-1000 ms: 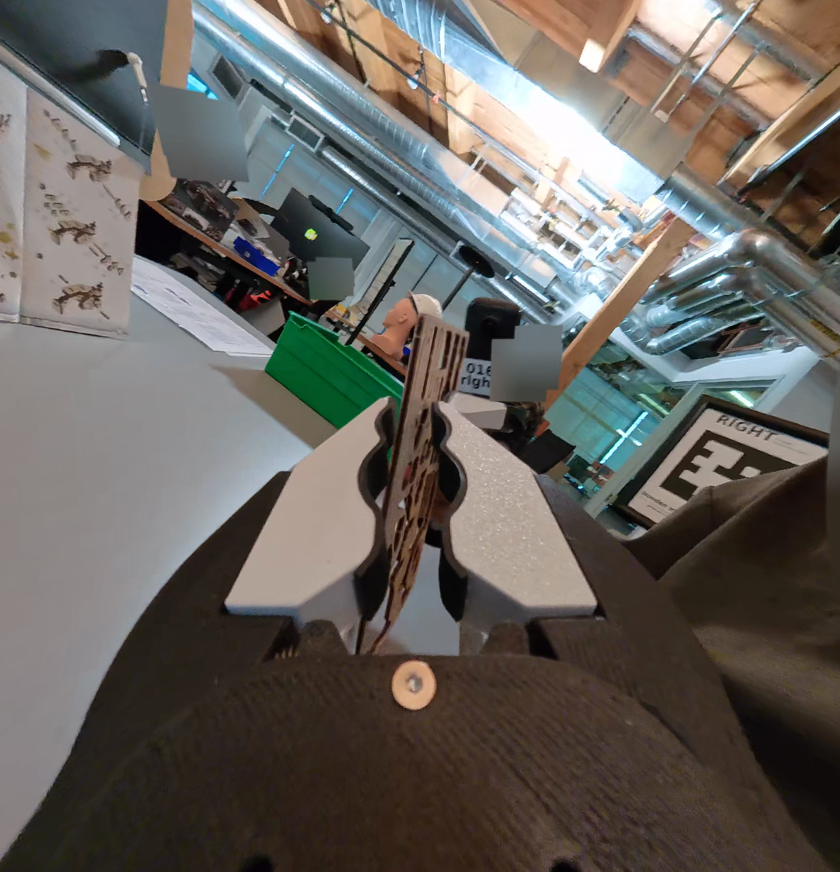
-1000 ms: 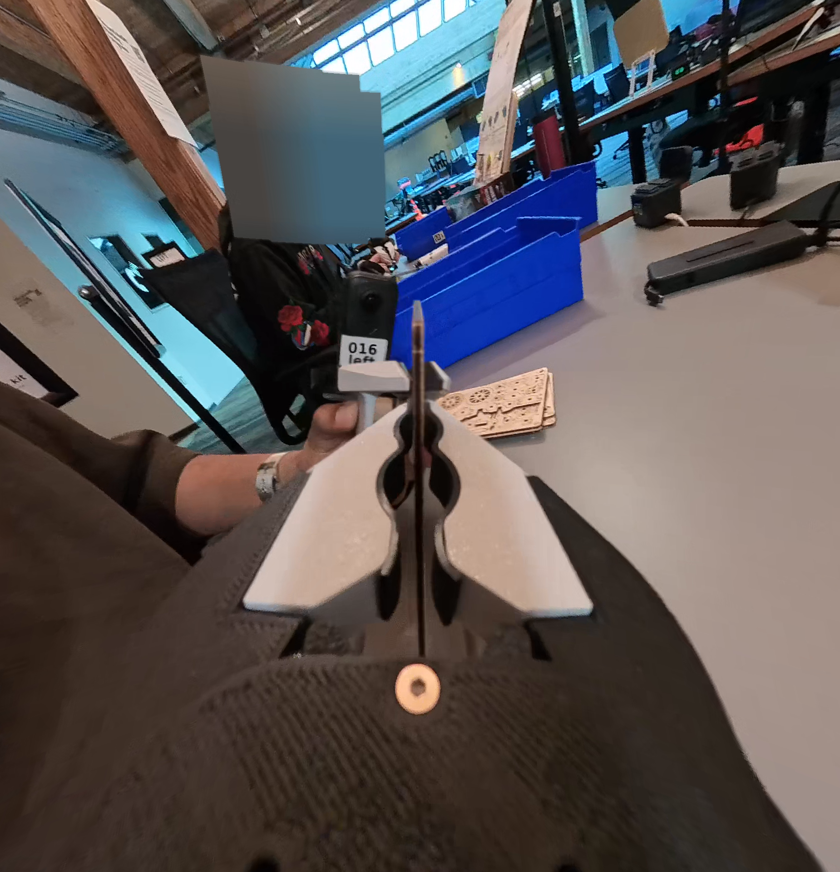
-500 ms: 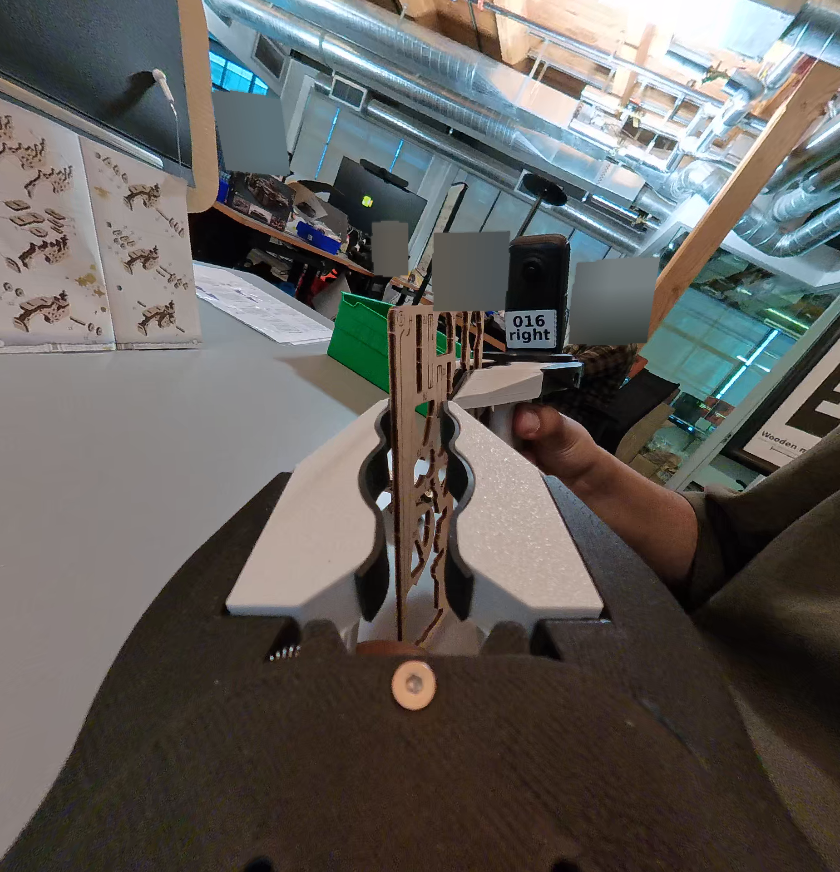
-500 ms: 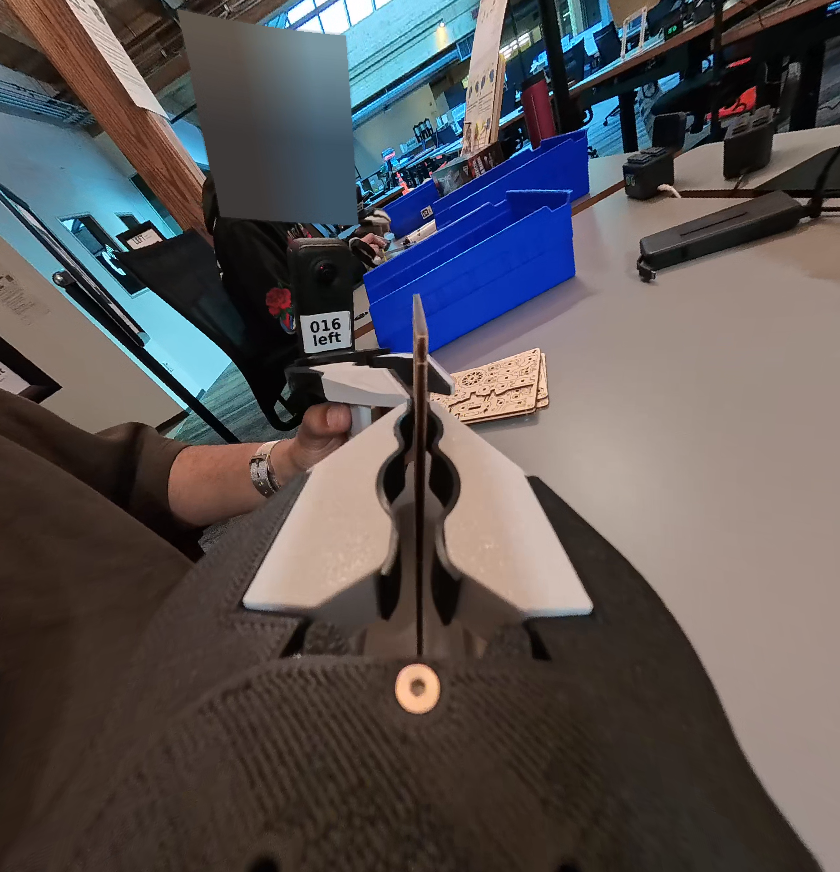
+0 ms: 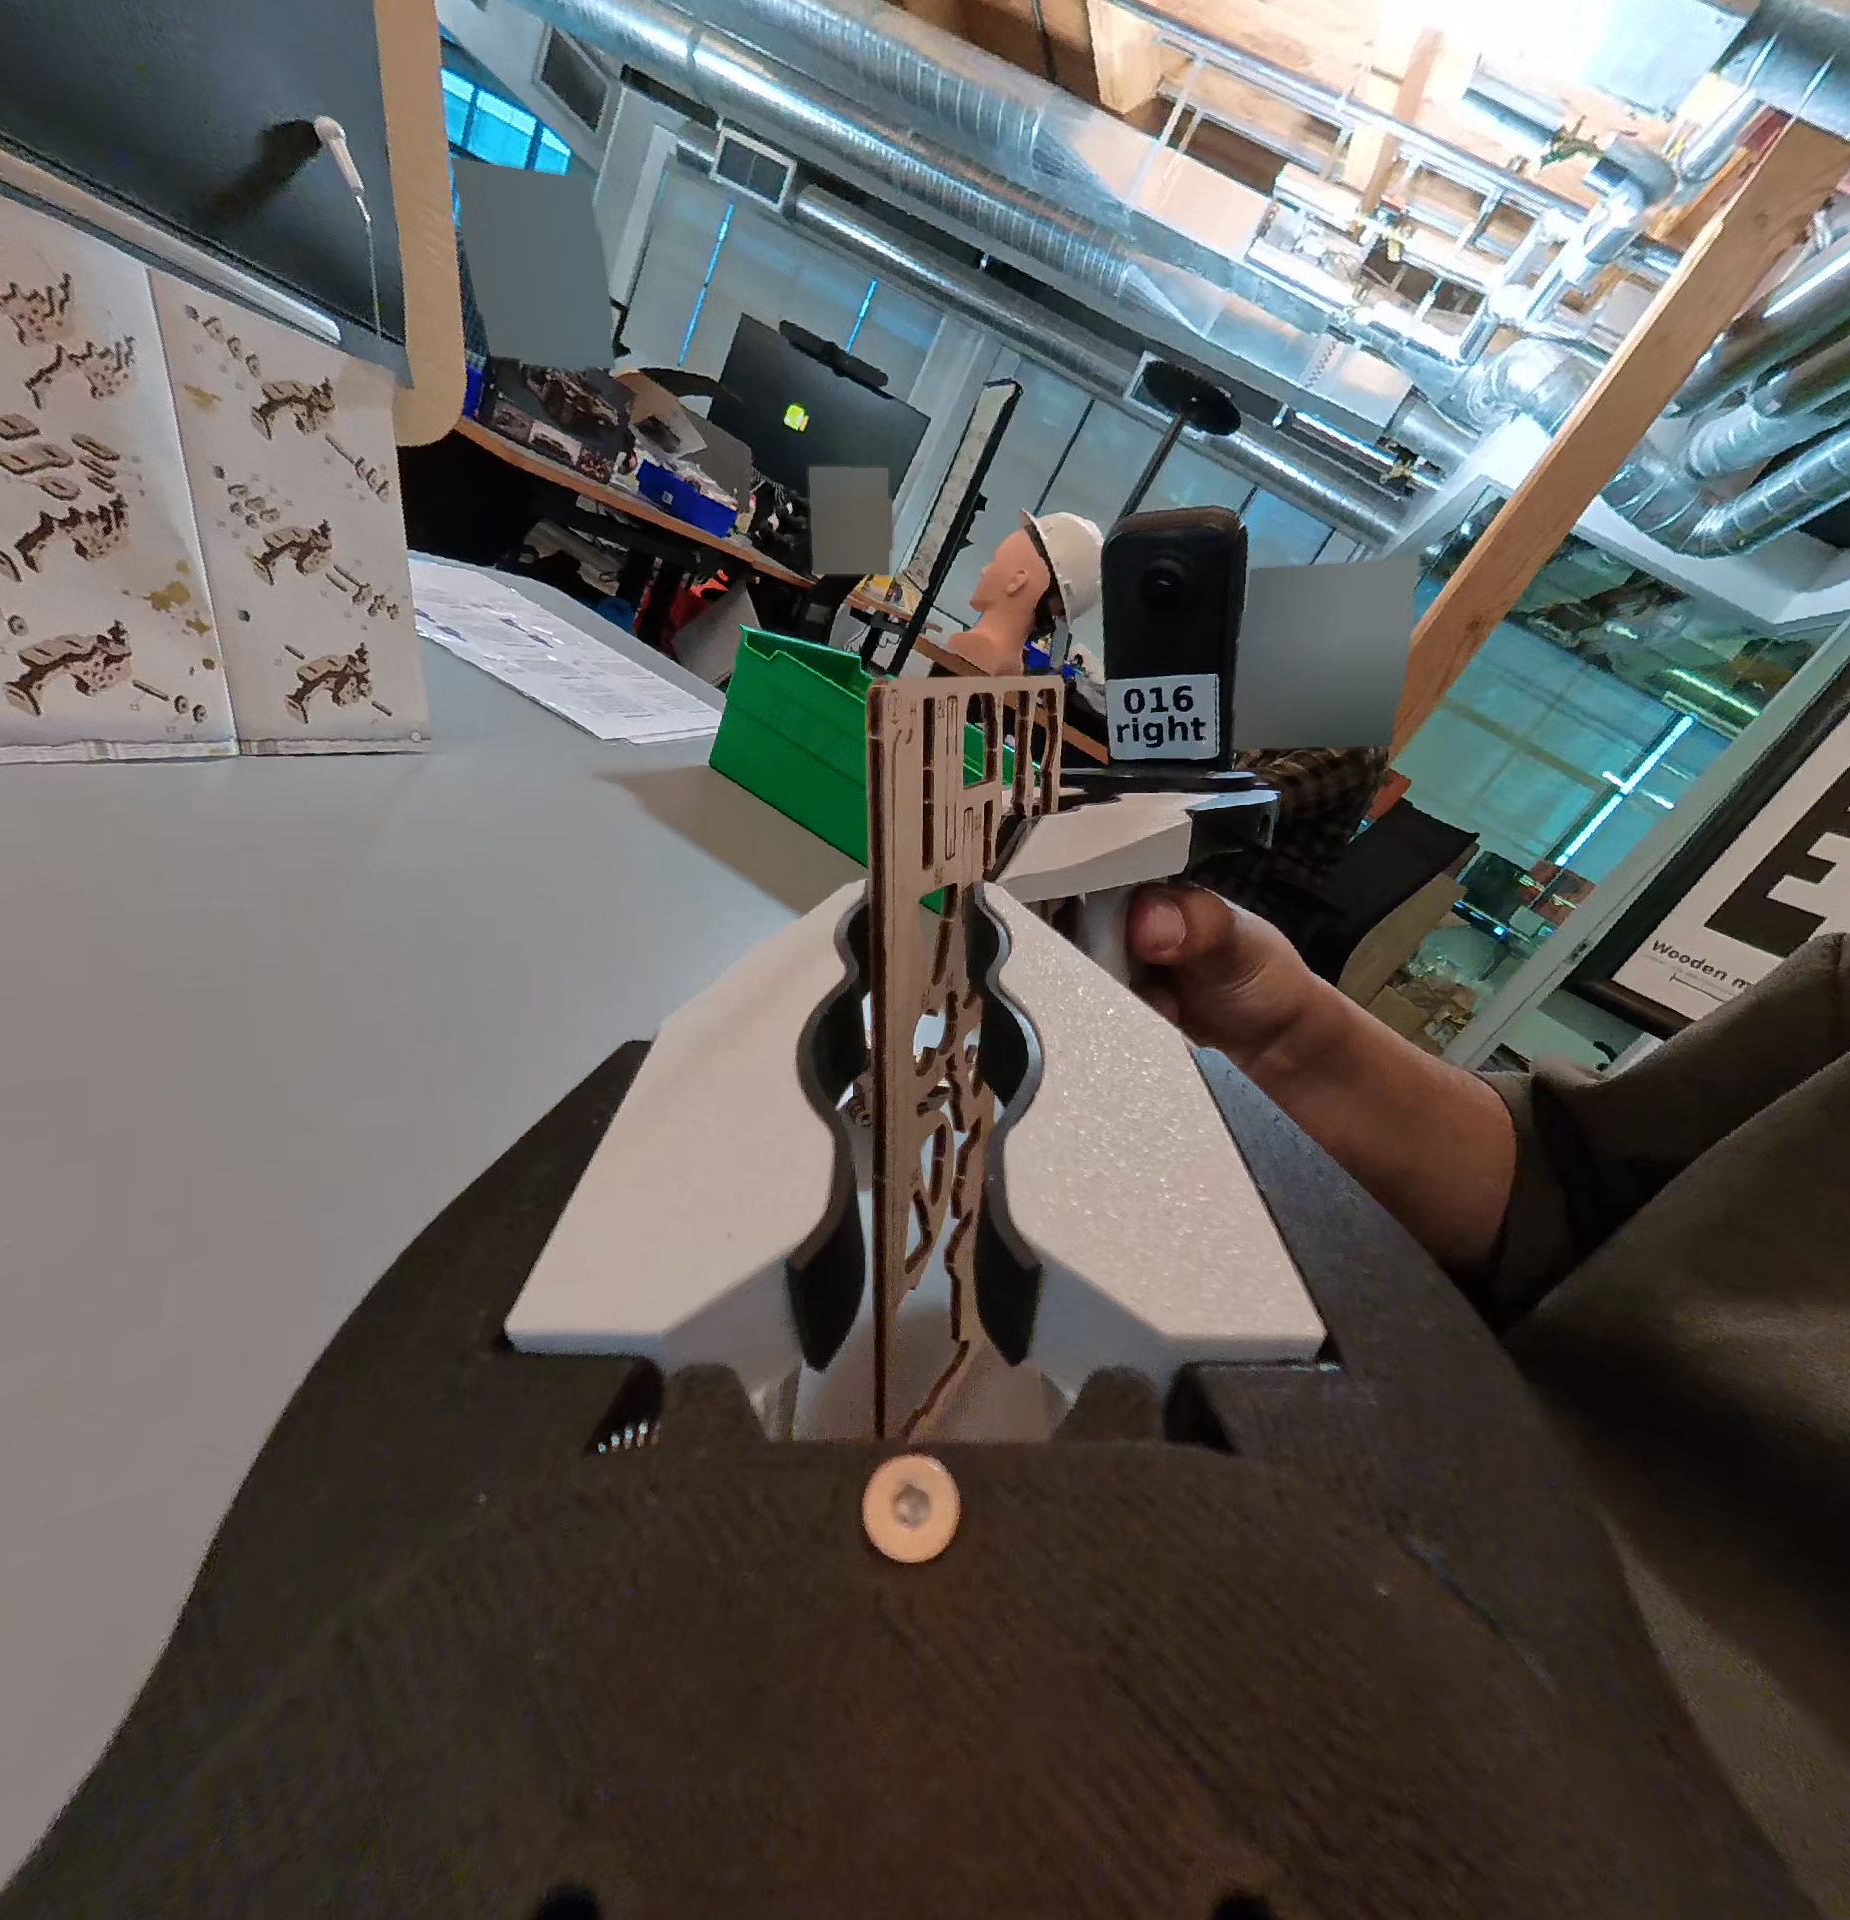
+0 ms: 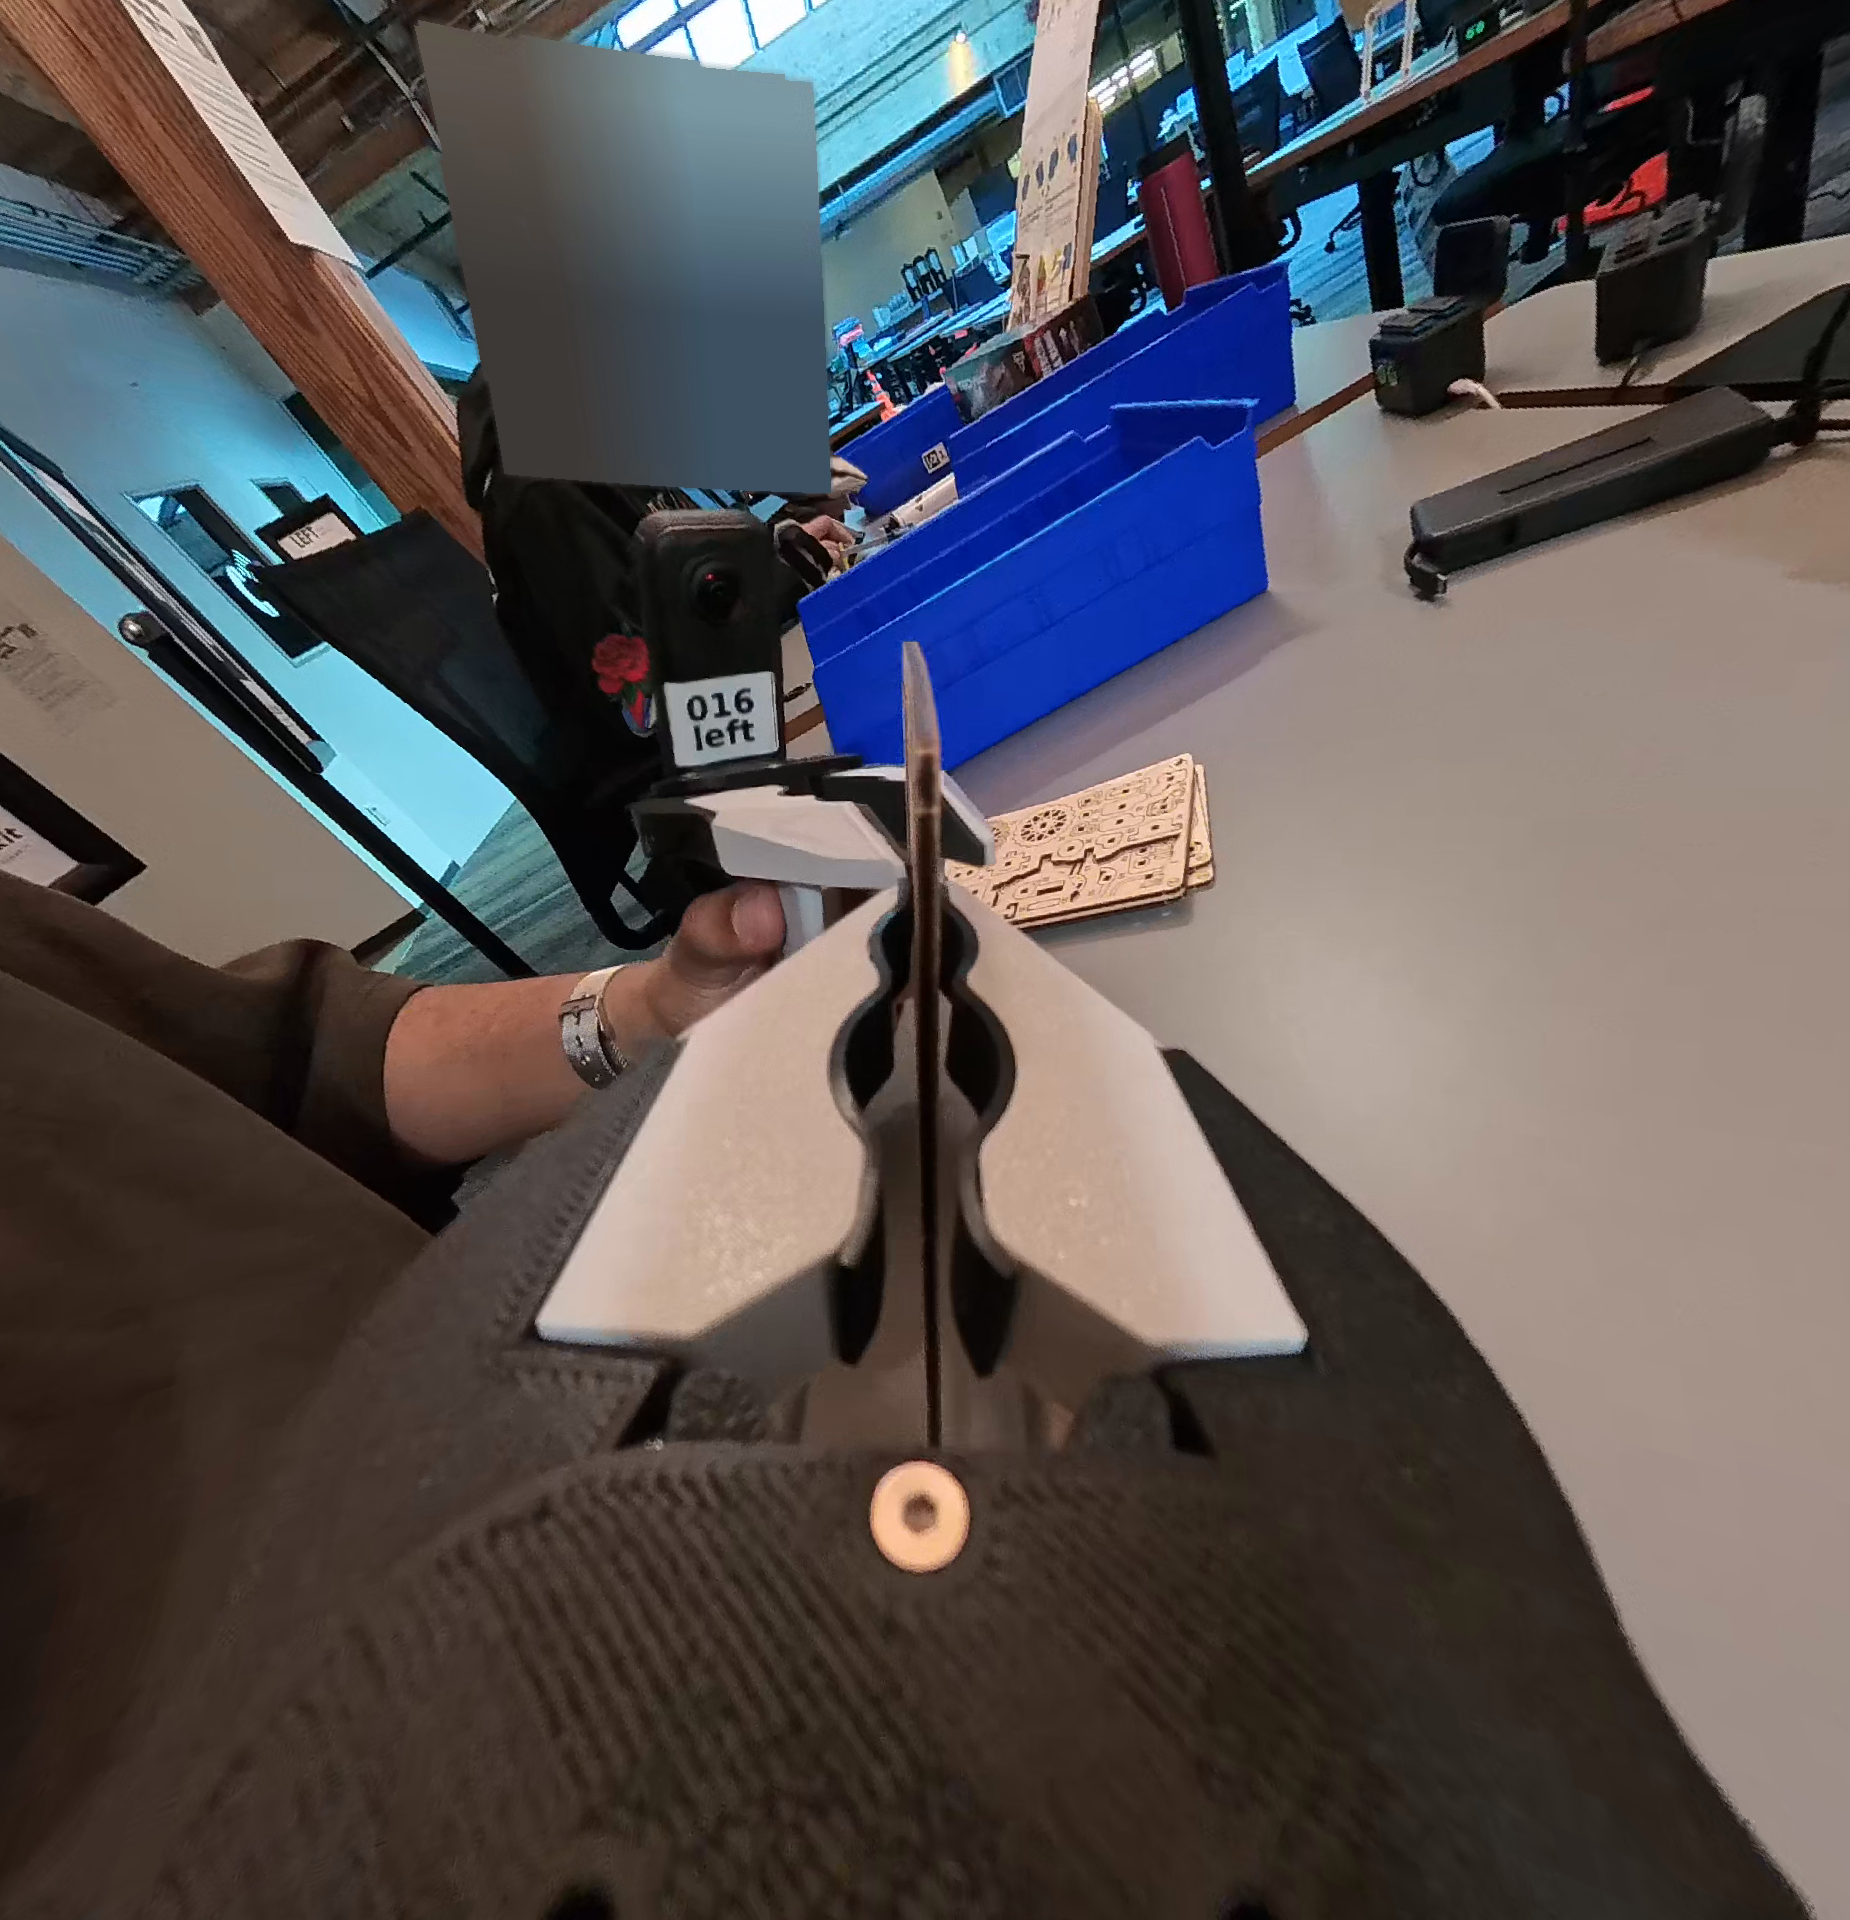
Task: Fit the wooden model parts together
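My left gripper [image 5: 926, 904] is shut on a thin laser-cut wooden sheet [image 5: 942, 790] that stands upright between its fingers, above the grey table [image 5: 277, 987]. The right gripper [image 5: 1097, 842], held in a hand, reaches the sheet's far part from the right. In the right wrist view my right gripper [image 6: 919, 914] is shut on a wooden sheet [image 6: 918, 748] seen edge-on. The left gripper [image 6: 817, 821] meets its far edge. It looks like one sheet held from both ends. A stack of uncut wooden sheets [image 6: 1097, 842] lies flat on the table beyond.
Blue bins [image 6: 1046, 592] stand behind the stack, and a black power strip [image 6: 1586, 478] lies at the far right. A green bin [image 5: 796, 727] sits behind the sheet, and instruction pages [image 5: 173, 520] stand at the left. A person sits behind the left gripper. My two grippers' fingertips are within a few centimetres of each other.
The left gripper has tilted down from the ceiling to level, and the sheet now stands straighter in it. Each gripper shows larger and nearer in the other's view. Both stay shut.
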`<state>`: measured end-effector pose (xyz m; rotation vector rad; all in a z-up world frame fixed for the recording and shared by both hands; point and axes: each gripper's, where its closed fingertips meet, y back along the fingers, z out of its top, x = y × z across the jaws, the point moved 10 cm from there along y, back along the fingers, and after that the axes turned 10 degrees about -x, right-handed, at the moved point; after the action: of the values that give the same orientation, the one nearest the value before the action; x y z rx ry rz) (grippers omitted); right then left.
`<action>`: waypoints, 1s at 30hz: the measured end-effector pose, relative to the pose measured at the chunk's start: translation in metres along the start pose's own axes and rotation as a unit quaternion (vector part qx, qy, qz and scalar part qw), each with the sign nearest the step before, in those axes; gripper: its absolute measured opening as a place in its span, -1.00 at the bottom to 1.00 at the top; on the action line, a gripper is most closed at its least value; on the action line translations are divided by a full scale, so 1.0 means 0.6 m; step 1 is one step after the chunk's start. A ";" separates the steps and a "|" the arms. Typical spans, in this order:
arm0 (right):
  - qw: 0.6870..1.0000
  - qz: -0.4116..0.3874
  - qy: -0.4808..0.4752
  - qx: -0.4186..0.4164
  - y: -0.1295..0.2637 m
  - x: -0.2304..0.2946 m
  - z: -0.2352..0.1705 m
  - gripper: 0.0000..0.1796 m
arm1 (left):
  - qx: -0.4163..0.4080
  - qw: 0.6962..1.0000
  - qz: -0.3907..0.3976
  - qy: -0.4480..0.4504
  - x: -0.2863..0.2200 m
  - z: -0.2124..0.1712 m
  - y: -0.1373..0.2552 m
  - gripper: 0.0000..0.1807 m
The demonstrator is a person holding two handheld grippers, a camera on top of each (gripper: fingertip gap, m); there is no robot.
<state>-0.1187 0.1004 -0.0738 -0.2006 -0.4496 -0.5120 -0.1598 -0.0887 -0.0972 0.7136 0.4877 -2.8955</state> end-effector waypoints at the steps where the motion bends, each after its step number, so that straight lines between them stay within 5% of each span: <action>1: 1.000 0.000 0.000 0.001 0.000 0.001 0.001 -0.98 | 0.002 1.000 0.000 0.000 -0.001 0.002 -0.001 -0.88; 12: 1.000 -0.014 -0.001 0.002 0.001 0.001 0.001 -0.98 | 0.003 0.999 0.033 -0.039 -0.008 0.000 -0.003 -0.88; 23: 1.000 -0.012 -0.015 -0.015 0.000 -0.005 -0.003 -0.98 | -0.027 0.997 0.000 0.073 0.009 -0.011 -0.003 -0.89; 30: 0.999 -0.006 -0.029 -0.013 0.000 -0.008 -0.005 -0.98 | -0.031 0.998 0.013 0.045 0.004 -0.009 -0.001 -0.87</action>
<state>-0.1213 0.1016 -0.0789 -0.2386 -0.5014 -0.5249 -0.1599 -0.0863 -0.1030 0.8371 0.5730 -2.8203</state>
